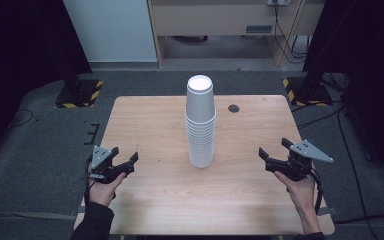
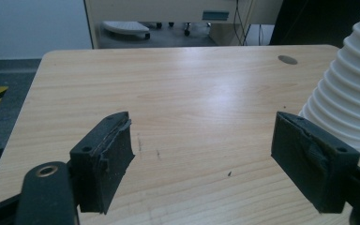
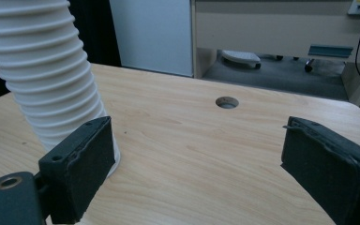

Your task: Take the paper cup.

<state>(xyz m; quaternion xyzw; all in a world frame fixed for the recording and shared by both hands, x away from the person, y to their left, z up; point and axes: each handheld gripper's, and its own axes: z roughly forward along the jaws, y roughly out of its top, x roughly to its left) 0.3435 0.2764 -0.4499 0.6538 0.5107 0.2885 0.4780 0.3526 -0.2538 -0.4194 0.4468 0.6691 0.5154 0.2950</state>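
Stacked white paper cups (image 1: 200, 122) stand upside down as one tall column near the middle of the worktop (image 1: 145, 120), long axis upright, the top cup's base facing up. A round cable hole (image 1: 234, 108) lies just behind and to the right of the column. Left tool (image 1: 122, 161) and right tool (image 1: 274, 153) flank the column, well apart from it, both with jaws wide and holding nothing.

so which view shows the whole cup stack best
The high view: the stack of white cups stands whole, upside down, mid-table. The left gripper view catches only its ribbed lower part at the right edge; the right gripper view, the same at the left.
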